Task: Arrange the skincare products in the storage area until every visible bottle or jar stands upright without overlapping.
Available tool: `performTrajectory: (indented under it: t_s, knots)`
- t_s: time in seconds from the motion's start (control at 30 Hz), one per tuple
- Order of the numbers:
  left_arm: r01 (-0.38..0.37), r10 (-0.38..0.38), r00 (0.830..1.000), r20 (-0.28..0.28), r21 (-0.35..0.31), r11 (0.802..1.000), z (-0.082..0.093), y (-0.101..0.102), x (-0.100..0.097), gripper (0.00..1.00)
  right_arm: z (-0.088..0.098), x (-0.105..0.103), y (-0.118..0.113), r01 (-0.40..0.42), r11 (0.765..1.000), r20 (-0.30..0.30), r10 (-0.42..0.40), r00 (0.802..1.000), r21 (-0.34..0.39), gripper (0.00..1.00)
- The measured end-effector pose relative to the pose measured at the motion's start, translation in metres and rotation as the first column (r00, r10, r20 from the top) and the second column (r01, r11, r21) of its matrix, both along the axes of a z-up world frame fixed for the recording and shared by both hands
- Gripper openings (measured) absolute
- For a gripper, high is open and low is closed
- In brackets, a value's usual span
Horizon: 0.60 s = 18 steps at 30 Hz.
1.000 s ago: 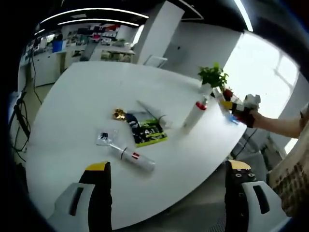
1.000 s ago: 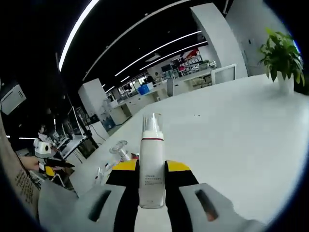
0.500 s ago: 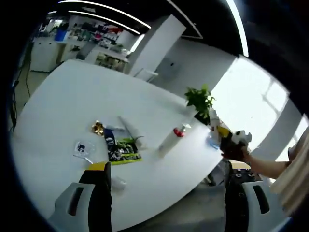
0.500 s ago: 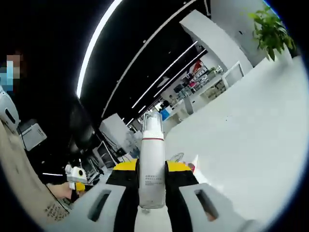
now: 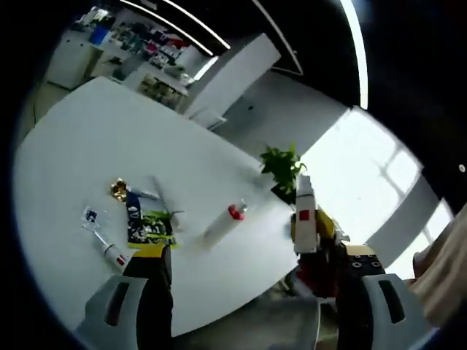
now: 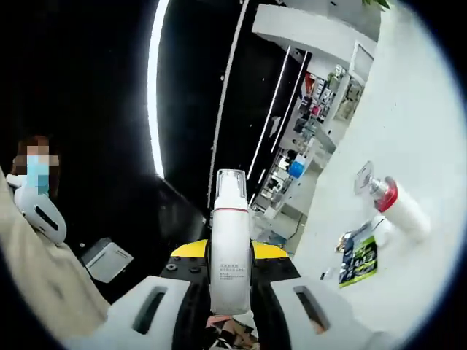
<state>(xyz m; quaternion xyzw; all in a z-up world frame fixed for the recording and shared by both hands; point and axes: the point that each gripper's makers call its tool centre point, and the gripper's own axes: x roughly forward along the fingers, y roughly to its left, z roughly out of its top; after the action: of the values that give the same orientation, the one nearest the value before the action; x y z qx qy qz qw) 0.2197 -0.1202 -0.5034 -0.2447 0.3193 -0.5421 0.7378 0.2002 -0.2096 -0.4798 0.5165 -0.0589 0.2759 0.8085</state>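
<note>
White table in open office, plant at edge.

Round white table spreads below my left jaws, its near edge curving past them. Potted green plant at the table's far edge, leaves against the bright window. White square pillar behind the table. Long ceiling light strips overhead on a dark ceiling. Shelves and counters with coloured clutter at the far end of the room; too small to tell items apart. From my right view, tilted hard: one bright light strip against black, distant shelving, a beige sleeve at lower left.
</note>
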Motion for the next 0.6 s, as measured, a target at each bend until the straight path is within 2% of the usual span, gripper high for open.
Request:
performTrajectory:
  t_s: [0.1,0.2,0.3,0.43,0.6]
  knots:
    - [0.011,-0.012,1.0,-0.009,-0.087,0.996,0.032,-0.009,-0.004,0.88,0.007,0.0,0.016,-0.067,0.998,0.032,0.066,0.997,0.013,0.19]
    - [0.023,-0.022,1.0,0.005,-0.119,0.993,0.049,-0.013,-0.004,0.87,0.017,0.001,0.032,-0.123,0.992,0.063,0.121,0.991,0.023,0.19]
    - [0.04,-0.037,0.999,0.022,-0.163,0.986,0.067,-0.017,-0.003,0.78,0.025,0.0,0.042,-0.155,0.988,0.087,0.154,0.984,0.009,0.19]
    - [0.051,-0.048,0.999,0.022,-0.182,0.982,0.069,-0.021,-0.001,0.64,0.033,-0.004,0.057,-0.193,0.98,0.102,0.198,0.975,-0.054,0.19]
    - [0.093,-0.088,0.995,0.038,-0.179,0.979,0.07,-0.027,-0.011,0.59,0.037,-0.01,0.069,-0.245,0.957,0.108,0.263,0.959,-0.158,0.19]
